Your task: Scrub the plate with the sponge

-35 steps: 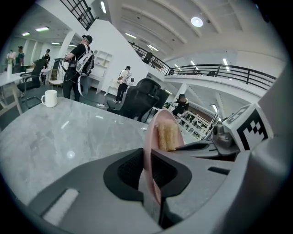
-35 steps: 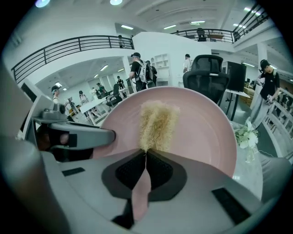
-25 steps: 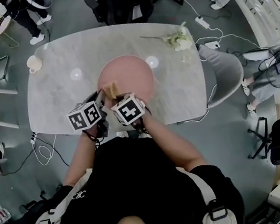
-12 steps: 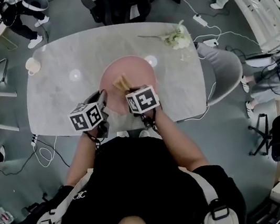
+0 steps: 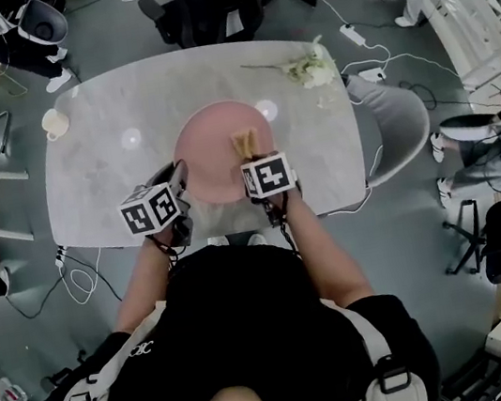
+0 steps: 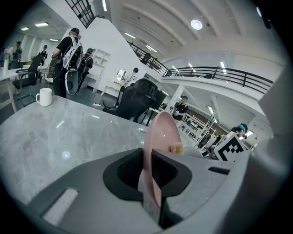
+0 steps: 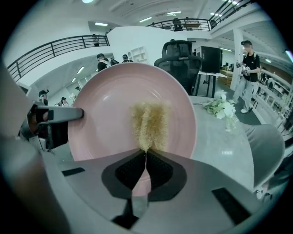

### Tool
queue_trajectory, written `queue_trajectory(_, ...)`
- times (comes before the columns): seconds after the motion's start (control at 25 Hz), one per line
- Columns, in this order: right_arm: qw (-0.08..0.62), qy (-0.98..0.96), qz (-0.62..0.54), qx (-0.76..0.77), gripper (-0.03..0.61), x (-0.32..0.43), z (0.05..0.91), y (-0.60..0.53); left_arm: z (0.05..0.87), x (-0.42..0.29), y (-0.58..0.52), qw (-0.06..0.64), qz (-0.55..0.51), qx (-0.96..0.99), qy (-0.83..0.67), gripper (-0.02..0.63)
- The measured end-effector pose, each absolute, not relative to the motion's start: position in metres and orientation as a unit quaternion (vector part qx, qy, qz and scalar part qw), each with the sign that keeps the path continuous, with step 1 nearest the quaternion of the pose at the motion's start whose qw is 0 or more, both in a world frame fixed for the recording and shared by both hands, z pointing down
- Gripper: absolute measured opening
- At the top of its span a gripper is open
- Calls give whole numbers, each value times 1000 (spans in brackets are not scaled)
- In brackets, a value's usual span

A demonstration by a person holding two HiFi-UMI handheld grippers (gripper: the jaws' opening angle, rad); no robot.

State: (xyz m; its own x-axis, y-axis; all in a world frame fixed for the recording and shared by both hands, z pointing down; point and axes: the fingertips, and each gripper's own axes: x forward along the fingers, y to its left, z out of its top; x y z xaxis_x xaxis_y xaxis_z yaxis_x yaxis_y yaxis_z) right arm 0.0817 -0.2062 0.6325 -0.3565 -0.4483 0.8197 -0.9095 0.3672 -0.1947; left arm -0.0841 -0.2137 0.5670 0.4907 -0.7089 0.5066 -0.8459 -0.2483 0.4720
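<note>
A round pink plate (image 5: pixel 209 149) lies in the middle of the grey marble table (image 5: pixel 103 172). My left gripper (image 5: pixel 174 181) is shut on the plate's near left rim; in the left gripper view the plate (image 6: pixel 160 137) stands edge-on between the jaws. My right gripper (image 5: pixel 250 159) is shut on a tan, bristly sponge (image 5: pixel 244 142), which rests on the right part of the plate. In the right gripper view the sponge (image 7: pixel 149 124) sticks out from the closed jaws against the plate (image 7: pixel 105 114).
A white mug (image 5: pixel 54 124) stands at the table's far left corner, also in the left gripper view (image 6: pixel 44 96). A spray of white flowers (image 5: pixel 309 69) lies at the far right. A grey chair (image 5: pixel 395 128) sits off the right edge. People stand round the room.
My right gripper has dragged the sponge across the plate from its near left part to its right part. The left gripper has kept its hold on the rim.
</note>
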Motion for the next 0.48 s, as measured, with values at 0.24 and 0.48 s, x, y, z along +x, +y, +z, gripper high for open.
queue_trajectory(0.24, 363, -774, 319, 409, 14, 41, 633, -182, 565, -82, -213, 356, 99, 785, -497, 35)
queue_trajectory(0.48, 351, -809, 317, 349, 14, -4, 620, -172, 571, -74, -210, 362, 101, 782, -497, 35)
